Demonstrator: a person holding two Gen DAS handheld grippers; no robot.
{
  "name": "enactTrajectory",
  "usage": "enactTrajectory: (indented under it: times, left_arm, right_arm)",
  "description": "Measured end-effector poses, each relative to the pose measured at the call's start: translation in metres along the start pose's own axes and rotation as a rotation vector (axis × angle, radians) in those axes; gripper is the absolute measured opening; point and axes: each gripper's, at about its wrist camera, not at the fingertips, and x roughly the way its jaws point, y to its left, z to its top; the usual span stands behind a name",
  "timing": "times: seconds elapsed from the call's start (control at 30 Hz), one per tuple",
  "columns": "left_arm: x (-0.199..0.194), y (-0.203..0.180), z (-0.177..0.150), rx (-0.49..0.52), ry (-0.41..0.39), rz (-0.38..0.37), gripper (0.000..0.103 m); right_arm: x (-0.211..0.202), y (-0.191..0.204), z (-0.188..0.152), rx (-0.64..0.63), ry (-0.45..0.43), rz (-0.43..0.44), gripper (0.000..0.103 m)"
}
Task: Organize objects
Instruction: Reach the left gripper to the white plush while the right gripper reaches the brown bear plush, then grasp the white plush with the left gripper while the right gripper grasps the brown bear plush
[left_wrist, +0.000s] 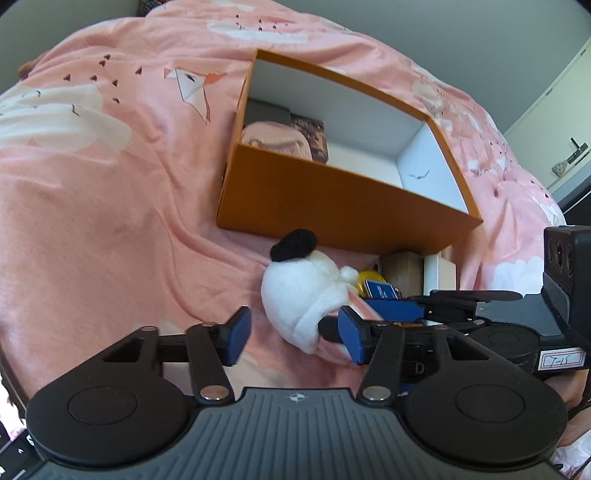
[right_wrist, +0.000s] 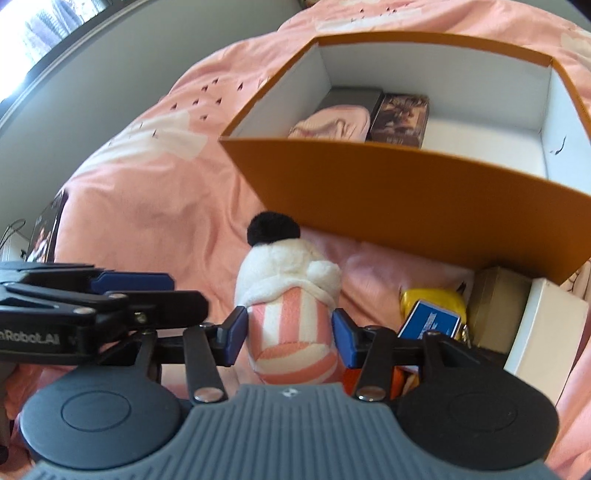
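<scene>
Jaws of the left gripper stand apart around nothing, beside the plush toy, a soft white body with a black pom-pom and pink stripes. Right gripper jaws clamp its striped end above the rumpled pink bedspread. Behind stands the rigid orange cardboard box, white inside.

surface: pink bedspread | on it: orange box, small boxes
</scene>
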Motion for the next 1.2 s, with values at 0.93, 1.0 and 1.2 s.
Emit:
enactTrajectory:
  times: [0.93, 1.0, 1.2]
  left_arm:
    - [0.028, -0.033, -0.013, 0.037, 0.098, 0.054, 0.084]
    - [0.038, -0.039, -0.015, 0.075, 0.115, 0.109, 0.084]
    - [0.058, -0.047, -0.019, 0.134, 0.156, 0.152, 0.084]
  right_arm:
    - [-0.066, -0.048, -0.045, 0.041, 0.094, -0.131, 0.055]
    - [-0.059, -0.045, -0.049, 0.032, 0.112, -0.134, 0.056]
    - [-0.031, -0.038, -0.056, -0.024, 0.196, -0.199, 0.056]
